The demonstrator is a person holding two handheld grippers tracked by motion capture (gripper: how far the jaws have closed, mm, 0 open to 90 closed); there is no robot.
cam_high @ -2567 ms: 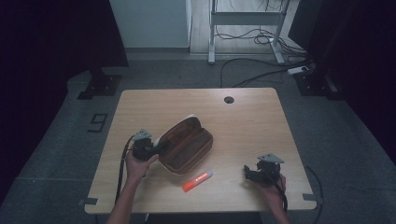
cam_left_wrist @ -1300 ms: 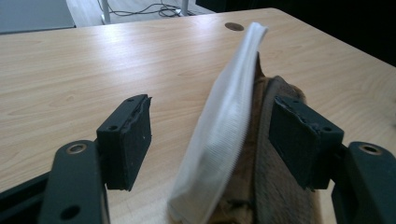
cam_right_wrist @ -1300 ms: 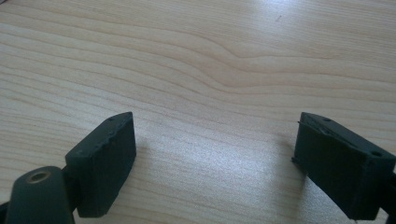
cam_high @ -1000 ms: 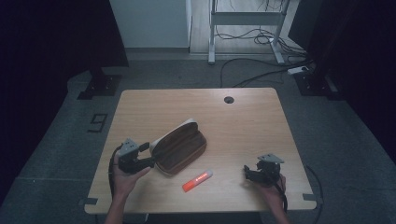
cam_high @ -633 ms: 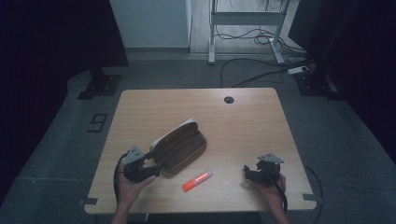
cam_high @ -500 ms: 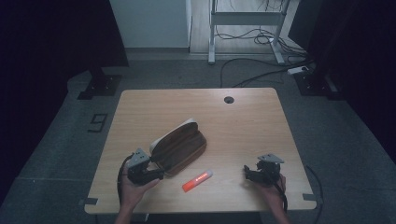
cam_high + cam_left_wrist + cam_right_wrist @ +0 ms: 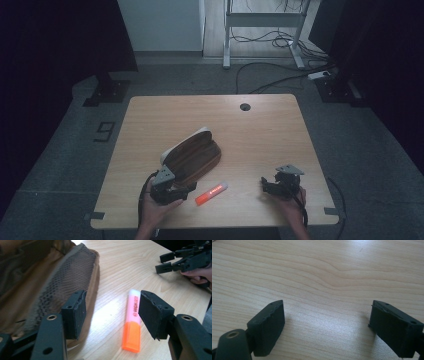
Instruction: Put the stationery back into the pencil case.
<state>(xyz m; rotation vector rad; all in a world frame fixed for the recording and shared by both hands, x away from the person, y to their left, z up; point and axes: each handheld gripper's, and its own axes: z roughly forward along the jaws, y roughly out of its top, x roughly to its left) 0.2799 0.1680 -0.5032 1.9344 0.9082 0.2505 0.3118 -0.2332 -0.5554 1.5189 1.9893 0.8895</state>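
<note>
An orange highlighter [image 7: 211,193] with a pale cap lies flat on the wooden table [image 7: 260,135], near the front edge and slightly left of centre; in the left gripper view the highlighter [image 7: 131,320] sits on the bare wood between the two black jaws, its orange end toward the camera and its white cap pointing away; neither jaw touches it. Just beside it, to its left in the high view, lies a brown pencil case [image 7: 192,156], unzipped and gaping, its mesh inner pocket [image 7: 65,282] showing close behind the left jaw; the case and the highlighter lie apart. The left gripper [image 7: 184,190] is held in the person's left hand [image 7: 152,210] at the near end of the case, jaws spread wide and empty, aimed toward the highlighter. The right gripper [image 7: 265,184] rests in the right hand [image 7: 290,202] near the table's front right corner, well apart from the highlighter; its jaws are likewise spread wide over bare wood, grasping nothing; the same gripper [image 7: 172,262] shows farther off in the left gripper view. A round cable hole [image 7: 245,106] sits near the table's far edge.
</note>
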